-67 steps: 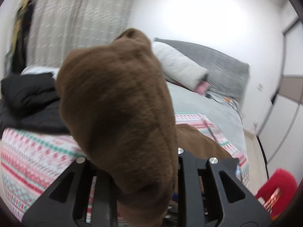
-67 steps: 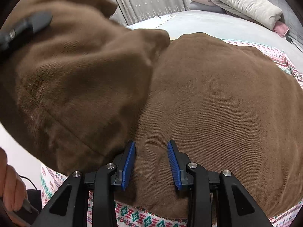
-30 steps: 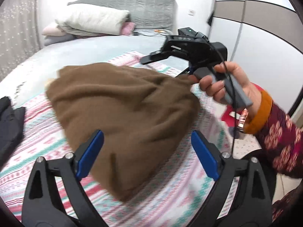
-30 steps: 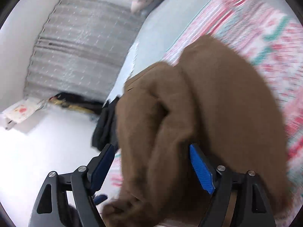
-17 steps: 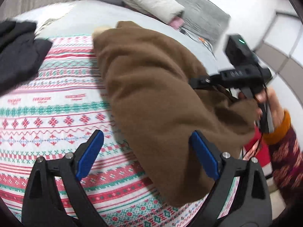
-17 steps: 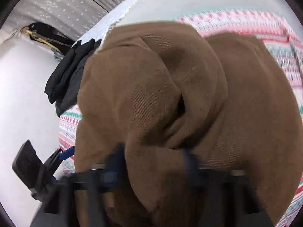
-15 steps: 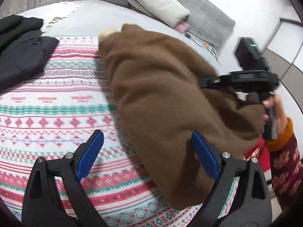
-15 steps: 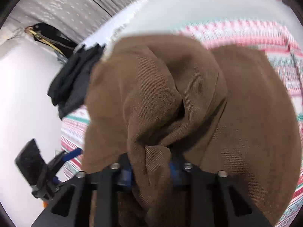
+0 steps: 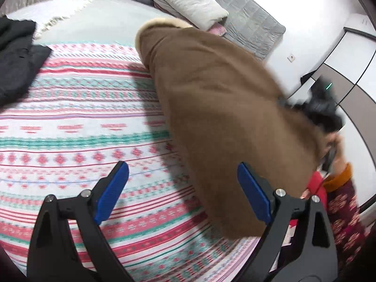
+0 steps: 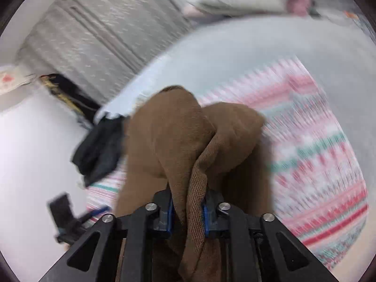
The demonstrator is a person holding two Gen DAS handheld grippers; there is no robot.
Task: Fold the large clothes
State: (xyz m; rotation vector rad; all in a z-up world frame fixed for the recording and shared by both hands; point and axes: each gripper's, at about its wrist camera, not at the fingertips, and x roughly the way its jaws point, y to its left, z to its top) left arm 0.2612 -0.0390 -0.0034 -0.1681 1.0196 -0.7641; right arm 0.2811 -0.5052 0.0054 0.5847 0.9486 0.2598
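Note:
A large brown corduroy garment (image 9: pixel 223 108) with a cream fleece edge (image 9: pixel 162 22) stretches from the bed up toward the right. My right gripper (image 10: pixel 187 202) pinches a bunched fold of this garment (image 10: pixel 178 129) between its blue pads, and its jaws are opening slightly with the cloth still pressed between them. In the left wrist view the right gripper (image 9: pixel 322 108) shows as a blurred black shape in a hand at the garment's right end. My left gripper (image 9: pixel 182 166) stands wide open low over the patterned blanket (image 9: pixel 82 129), holding nothing, with the garment's lower edge beside its right finger.
A pile of black clothes (image 9: pixel 16 56) lies at the blanket's left edge, also seen as black clothes (image 10: pixel 98 150). Pillows (image 9: pixel 183 0) and a grey quilt sit at the head of the bed. A red object (image 9: pixel 317 185) is below the bed's right side.
My right gripper's jaws went from wide open around the brown cloth to clamped on a fold, and its view swung upward. The open left gripper sank toward the blanket and rolled.

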